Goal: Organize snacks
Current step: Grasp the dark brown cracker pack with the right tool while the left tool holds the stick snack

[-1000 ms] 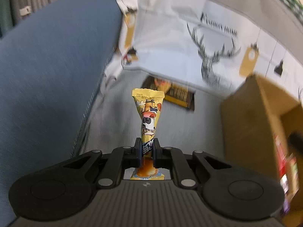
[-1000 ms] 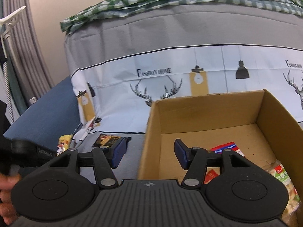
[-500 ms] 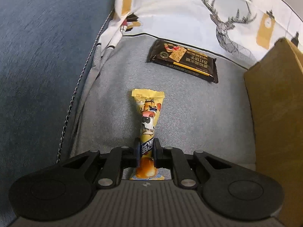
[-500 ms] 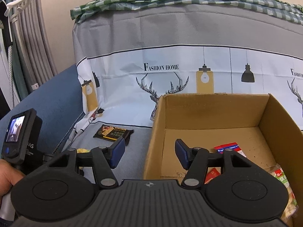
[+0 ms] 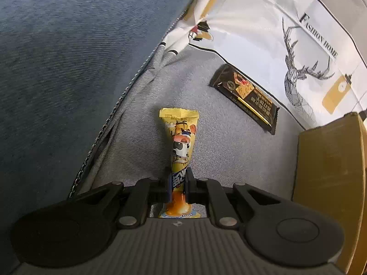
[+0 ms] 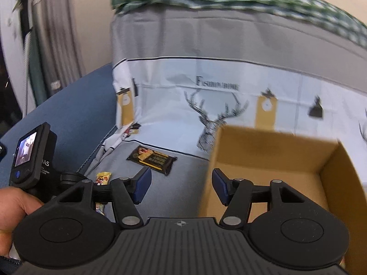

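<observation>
Left tongs (image 5: 178,184) pinch the slim yellow foil snack packet (image 5: 181,142) low; it may slip short of the brown cardboard box (image 5: 330,183). Right tongs (image 6: 181,183) spread, idle.

1. The left gripper (image 5: 177,184) has its jaws drawn close together, clamped on the lower part of a yellow snack packet (image 5: 181,146).
2. The right gripper (image 6: 181,184) has its jaws spread wide, with nothing between the blue pads (image 6: 143,183).
3. A hand (image 6: 11,208) shows at the right view's left edge, probably gripping the left gripper's handle.
</observation>
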A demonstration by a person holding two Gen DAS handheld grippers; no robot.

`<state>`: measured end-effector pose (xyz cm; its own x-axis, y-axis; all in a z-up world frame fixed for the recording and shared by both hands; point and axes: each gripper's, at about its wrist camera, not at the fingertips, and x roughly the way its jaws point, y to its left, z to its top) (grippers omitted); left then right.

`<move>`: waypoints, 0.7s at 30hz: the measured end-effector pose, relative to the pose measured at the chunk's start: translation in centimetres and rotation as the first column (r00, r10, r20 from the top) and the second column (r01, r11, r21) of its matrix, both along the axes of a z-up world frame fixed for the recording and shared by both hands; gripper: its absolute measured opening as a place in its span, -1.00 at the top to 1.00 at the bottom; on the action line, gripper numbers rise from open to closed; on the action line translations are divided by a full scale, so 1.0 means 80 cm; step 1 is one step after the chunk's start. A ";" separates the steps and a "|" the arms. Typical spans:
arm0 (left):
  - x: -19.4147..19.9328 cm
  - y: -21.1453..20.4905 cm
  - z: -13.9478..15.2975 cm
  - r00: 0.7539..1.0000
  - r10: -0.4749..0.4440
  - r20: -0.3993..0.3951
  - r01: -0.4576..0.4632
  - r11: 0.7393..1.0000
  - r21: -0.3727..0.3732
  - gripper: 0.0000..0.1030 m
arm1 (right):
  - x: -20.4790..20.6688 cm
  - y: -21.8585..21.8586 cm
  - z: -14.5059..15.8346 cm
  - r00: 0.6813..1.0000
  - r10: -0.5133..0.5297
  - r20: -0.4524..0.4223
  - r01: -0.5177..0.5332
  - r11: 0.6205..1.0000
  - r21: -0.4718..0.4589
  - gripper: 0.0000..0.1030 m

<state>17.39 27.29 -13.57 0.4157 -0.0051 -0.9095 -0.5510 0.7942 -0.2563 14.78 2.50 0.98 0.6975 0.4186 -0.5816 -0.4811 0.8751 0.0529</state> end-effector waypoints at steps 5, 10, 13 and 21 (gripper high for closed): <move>-0.009 0.001 -0.004 0.997 0.071 -0.009 -0.071 0.997 -0.015 0.80 | 0.041 0.049 0.016 0.995 0.092 -0.027 -0.094 0.989 -0.111 -0.18; -0.021 0.016 -0.004 0.982 0.188 0.001 -0.187 0.980 -0.074 0.80 | 0.075 0.099 0.007 0.987 0.138 -0.080 -0.149 0.977 -0.154 -0.18; -0.027 0.017 -0.005 0.971 0.240 -0.001 -0.239 0.967 -0.083 0.80 | 0.100 0.127 -0.014 0.980 0.146 -0.136 -0.171 0.967 -0.191 -0.20; -0.032 0.025 -0.005 0.958 0.285 0.003 -0.283 0.953 -0.108 0.80 | 0.155 0.195 -0.085 0.970 0.140 -0.200 -0.200 0.923 -0.328 -0.37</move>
<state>14.85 29.25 -13.98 0.4304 0.0201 -0.9024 -0.7444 0.5733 -0.3423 27.17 18.09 -5.80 0.5119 0.2759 -0.8135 -0.6346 0.7597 -0.1417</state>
